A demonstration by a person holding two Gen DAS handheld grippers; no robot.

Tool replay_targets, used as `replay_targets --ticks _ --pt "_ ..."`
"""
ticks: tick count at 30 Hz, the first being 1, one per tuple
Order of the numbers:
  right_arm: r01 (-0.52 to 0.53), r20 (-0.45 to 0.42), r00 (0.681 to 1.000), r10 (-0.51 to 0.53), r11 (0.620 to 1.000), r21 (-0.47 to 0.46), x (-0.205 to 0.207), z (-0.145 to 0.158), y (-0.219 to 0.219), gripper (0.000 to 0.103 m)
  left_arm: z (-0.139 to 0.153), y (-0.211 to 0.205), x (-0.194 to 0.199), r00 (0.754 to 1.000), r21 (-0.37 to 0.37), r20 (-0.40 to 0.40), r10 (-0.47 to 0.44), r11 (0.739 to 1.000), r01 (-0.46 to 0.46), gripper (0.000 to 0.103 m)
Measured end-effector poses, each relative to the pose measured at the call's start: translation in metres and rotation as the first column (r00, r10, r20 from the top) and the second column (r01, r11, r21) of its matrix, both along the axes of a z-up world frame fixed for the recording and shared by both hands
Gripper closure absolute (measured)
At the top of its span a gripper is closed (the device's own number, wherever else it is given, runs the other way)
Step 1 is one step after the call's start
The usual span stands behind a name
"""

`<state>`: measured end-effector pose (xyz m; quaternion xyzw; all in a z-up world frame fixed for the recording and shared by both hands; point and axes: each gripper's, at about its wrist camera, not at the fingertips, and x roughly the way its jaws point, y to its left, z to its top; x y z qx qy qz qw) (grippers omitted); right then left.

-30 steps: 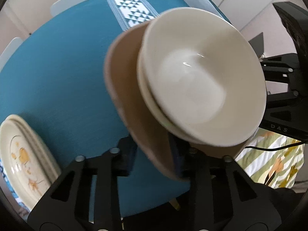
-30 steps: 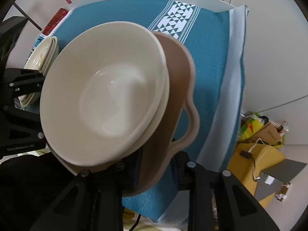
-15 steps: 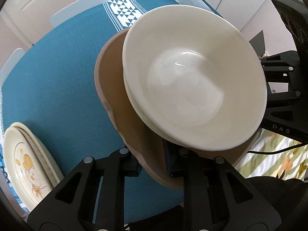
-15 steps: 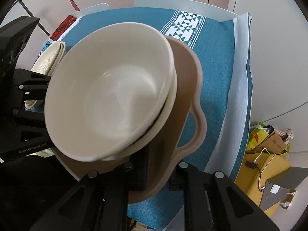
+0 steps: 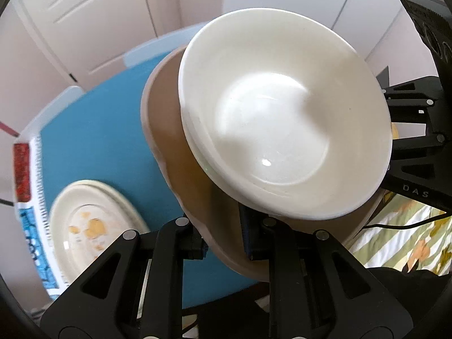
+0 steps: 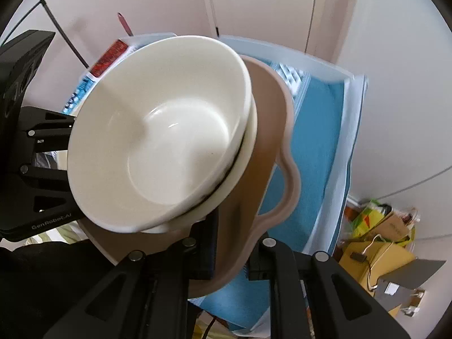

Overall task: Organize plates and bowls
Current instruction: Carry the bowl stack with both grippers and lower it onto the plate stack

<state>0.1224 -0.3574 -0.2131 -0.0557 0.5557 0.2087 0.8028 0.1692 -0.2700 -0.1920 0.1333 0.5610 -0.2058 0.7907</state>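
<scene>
Pale cupboard doors (image 5: 93, 22) and a white door (image 6: 262, 8) fill the background, and below them lies the table under its blue cloth (image 5: 107, 147). Off to the left on that cloth sits a stack of cream plates (image 5: 93, 226) with an orange print, blurred in the view from my left hand. Well above the table, between my two tongs, is a tan tray (image 5: 175, 147) with a wavy rim and a looped handle (image 6: 285, 189) on its right side. On the tray rest two white bowls (image 6: 158, 141), one nested inside the other, tilted with the open side towards me. My left tongs (image 5: 223, 240) are clamped on the near left edge of the tray, one finger (image 5: 247, 234) on top just under the bowls. My right tongs (image 6: 231, 251) are clamped on the tray's near right edge, just below the handle.
</scene>
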Motion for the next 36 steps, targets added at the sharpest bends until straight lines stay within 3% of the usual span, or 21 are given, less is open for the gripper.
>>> replay_targets --ticks 7,14,26,36 --pt "-0.026 0.051 0.998 0.027 1.0 -0.015 -0.002 0.038 0.052 0.09 0.029 0.052 -0.007 0.999 -0.007 0.03 0.03 1.0 -0.03 0.088" --pt "-0.054 0.034 0.998 0.053 0.999 0.01 -0.003 0.04 0.123 0.09 0.033 0.131 -0.017 0.999 0.02 0.011 0.053 0.998 -0.053 0.088" --pt "-0.038 -0.034 0.999 0.039 0.999 0.034 -0.005 -0.001 0.225 0.09 -0.022 0.237 -0.022 0.996 0.05 -0.071 0.061 0.997 -0.058 0.088" --pt "0.074 -0.047 0.996 -0.073 0.997 0.02 -0.009 -0.027 0.246 0.09 -0.048 0.253 -0.014 0.996 0.045 -0.086 0.013 0.999 -0.009 0.089"
